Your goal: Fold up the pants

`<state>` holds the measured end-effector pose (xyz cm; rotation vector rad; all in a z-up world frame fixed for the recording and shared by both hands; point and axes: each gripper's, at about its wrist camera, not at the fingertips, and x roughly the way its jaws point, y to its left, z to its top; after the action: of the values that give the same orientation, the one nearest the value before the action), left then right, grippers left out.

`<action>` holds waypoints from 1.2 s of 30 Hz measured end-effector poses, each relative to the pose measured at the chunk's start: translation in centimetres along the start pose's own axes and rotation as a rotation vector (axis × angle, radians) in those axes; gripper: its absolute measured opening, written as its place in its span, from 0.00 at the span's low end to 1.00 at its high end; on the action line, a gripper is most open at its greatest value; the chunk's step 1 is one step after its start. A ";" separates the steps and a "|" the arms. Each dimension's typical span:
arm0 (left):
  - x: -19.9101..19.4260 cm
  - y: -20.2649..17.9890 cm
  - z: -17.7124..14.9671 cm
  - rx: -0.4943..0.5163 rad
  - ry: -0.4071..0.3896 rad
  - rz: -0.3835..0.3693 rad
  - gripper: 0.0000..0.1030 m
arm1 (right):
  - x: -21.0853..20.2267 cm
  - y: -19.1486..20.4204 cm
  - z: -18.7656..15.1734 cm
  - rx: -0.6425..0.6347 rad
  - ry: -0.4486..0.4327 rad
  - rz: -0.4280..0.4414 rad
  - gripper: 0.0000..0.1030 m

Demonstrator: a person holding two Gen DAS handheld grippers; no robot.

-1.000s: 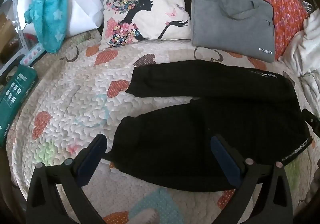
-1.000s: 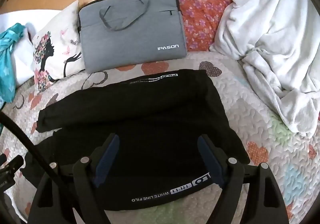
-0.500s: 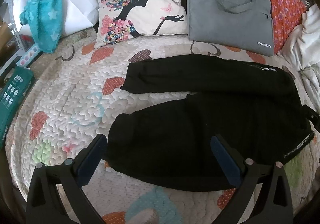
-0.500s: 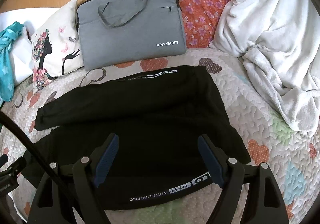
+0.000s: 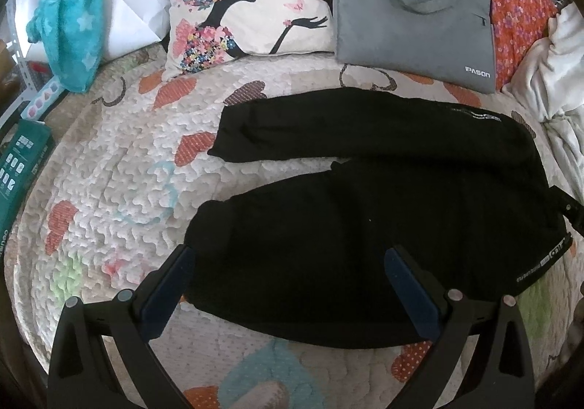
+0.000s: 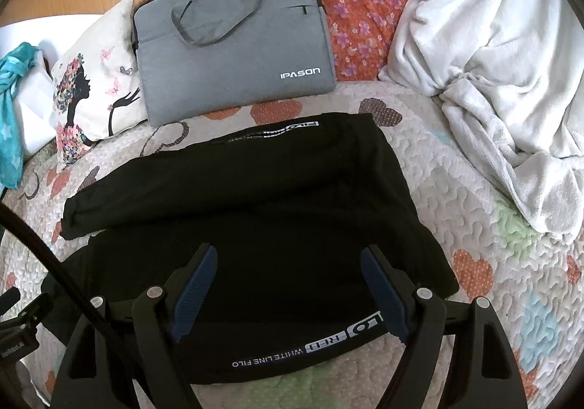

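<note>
Black pants (image 5: 365, 211) lie flat on the quilted bed, legs pointing left, waistband with white lettering at the right. In the right wrist view the pants (image 6: 255, 211) fill the middle, with the lettered waistband (image 6: 306, 347) nearest. My left gripper (image 5: 288, 263) is open and empty, hovering over the near leg. My right gripper (image 6: 288, 263) is open and empty, hovering above the waistband. The two legs lie apart, the far leg (image 5: 328, 127) above the near one.
A grey laptop bag (image 5: 412, 7), a printed cushion (image 5: 241, 3) and a teal towel (image 5: 73, 29) lie at the back. A white blanket (image 6: 492, 62) is heaped at the right. A green box (image 5: 18, 168) sits at the bed's left edge.
Both grippers have drifted a little, so the pants and back items sit slightly higher and further left in view. Both grippers stay open; the pants have not moved.
</note>
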<state>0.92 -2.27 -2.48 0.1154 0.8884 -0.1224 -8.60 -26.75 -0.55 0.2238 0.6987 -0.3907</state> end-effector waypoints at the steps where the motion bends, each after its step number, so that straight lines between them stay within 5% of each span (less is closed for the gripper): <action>1: 0.2 -0.1 0.0 0.001 0.005 -0.001 1.00 | 0.0 0.0 0.0 0.000 0.001 -0.001 0.83; 11: 2.1 -0.9 -0.4 0.005 0.072 -0.024 1.00 | 0.5 -0.6 -0.1 0.011 0.016 -0.002 0.83; 20: 6.0 -1.7 -1.7 0.026 0.231 -0.024 1.00 | 0.7 -0.7 0.0 0.017 0.029 0.005 0.82; 30: 5.8 -0.5 -3.2 -0.028 0.207 -0.092 1.00 | 0.8 -1.3 0.3 0.045 0.028 -0.002 0.83; 34: 5.4 -1.0 -2.9 0.026 0.231 -0.083 1.00 | 1.2 -1.7 0.4 0.057 0.031 -0.012 0.82; 36: 4.8 -0.8 -2.8 0.034 0.238 -0.094 0.90 | 1.6 -1.8 0.4 0.054 0.026 -0.031 0.83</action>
<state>1.68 -2.94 -8.03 0.1217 1.1304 -0.2151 -8.05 -28.91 -1.43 0.2696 0.7185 -0.4376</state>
